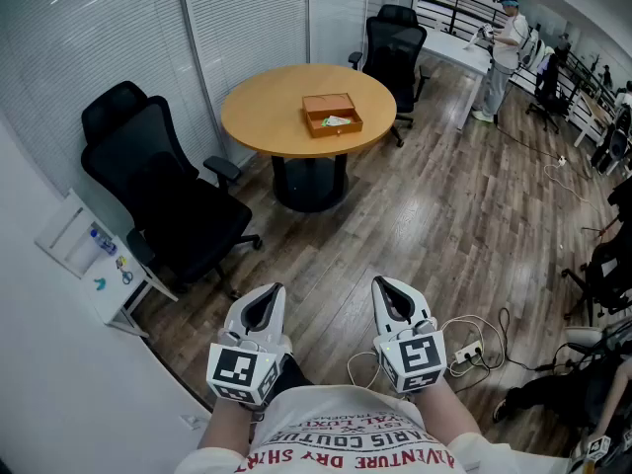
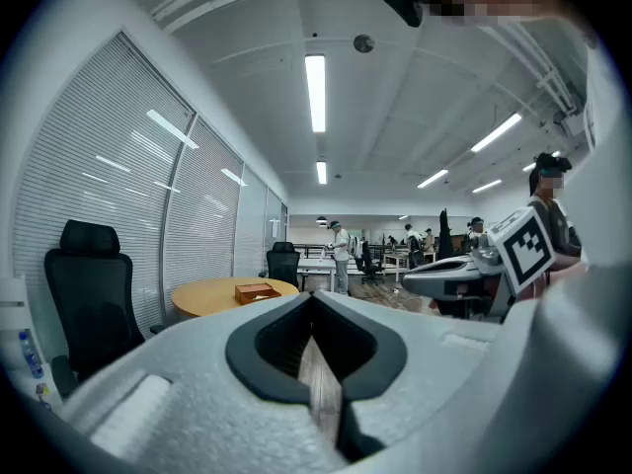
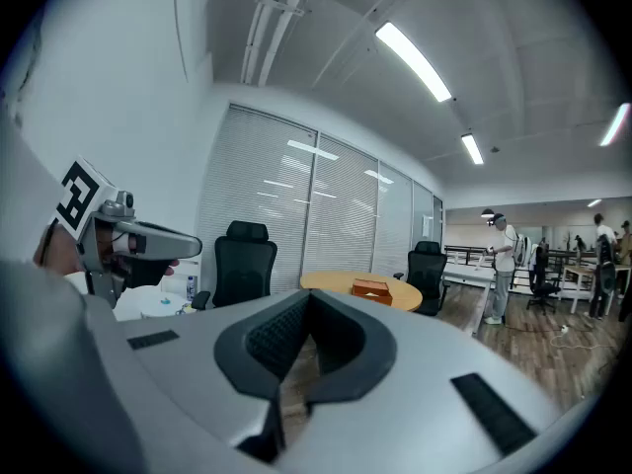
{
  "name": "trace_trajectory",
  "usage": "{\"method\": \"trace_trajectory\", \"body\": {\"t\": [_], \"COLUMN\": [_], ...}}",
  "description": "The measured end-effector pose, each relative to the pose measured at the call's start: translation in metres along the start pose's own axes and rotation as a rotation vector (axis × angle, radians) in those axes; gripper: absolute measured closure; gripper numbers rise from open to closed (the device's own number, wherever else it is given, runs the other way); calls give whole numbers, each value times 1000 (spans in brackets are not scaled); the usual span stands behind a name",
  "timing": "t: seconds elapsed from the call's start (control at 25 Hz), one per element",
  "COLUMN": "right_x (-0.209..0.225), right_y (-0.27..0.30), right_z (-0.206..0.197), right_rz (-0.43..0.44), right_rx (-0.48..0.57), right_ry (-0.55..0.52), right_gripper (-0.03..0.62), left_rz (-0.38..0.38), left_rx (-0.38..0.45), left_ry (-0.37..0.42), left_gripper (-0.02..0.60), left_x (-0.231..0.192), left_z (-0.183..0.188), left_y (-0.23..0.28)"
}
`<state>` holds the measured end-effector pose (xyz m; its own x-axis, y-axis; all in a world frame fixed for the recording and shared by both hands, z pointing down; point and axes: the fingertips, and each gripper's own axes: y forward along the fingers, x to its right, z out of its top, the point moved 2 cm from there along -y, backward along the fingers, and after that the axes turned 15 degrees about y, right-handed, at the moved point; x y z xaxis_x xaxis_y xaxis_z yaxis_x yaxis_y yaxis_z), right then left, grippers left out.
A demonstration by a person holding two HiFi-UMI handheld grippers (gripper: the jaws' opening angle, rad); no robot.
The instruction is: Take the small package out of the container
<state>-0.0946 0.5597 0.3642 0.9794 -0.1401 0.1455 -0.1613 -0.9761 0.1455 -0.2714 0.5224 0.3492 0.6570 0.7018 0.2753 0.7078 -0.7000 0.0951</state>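
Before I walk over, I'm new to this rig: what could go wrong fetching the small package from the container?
Cables and a power strip lie on the floor at your right: a likely trip. The left gripper and right gripper are shut; open one before reaching the small package in the container.

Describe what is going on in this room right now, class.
A person stands well back from the round table, holding the left gripper and the right gripper close to the body, both shut and empty. The open container sits on the table, with something pale, probably the small package, inside it. Neither gripper is near the container, so the task has not begun.
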Motion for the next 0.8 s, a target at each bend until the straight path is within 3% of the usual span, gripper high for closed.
{"method": "trace_trajectory", "body": {"t": [0.24, 0.8], "right_x": [8, 43], "right_y": [1, -5], "right_z": [-1, -25], "right_rz": [4, 14], "right_rx": [-1, -55], "right_ry": [4, 62], "right_gripper": [589, 588], "left_rz": [-13, -71], "left_rx": [19, -2], "left_ry": [-37, -20], "left_gripper": [569, 569], "left_x": [5, 37], "left_z": [4, -5], "left_y": [5, 36]}}
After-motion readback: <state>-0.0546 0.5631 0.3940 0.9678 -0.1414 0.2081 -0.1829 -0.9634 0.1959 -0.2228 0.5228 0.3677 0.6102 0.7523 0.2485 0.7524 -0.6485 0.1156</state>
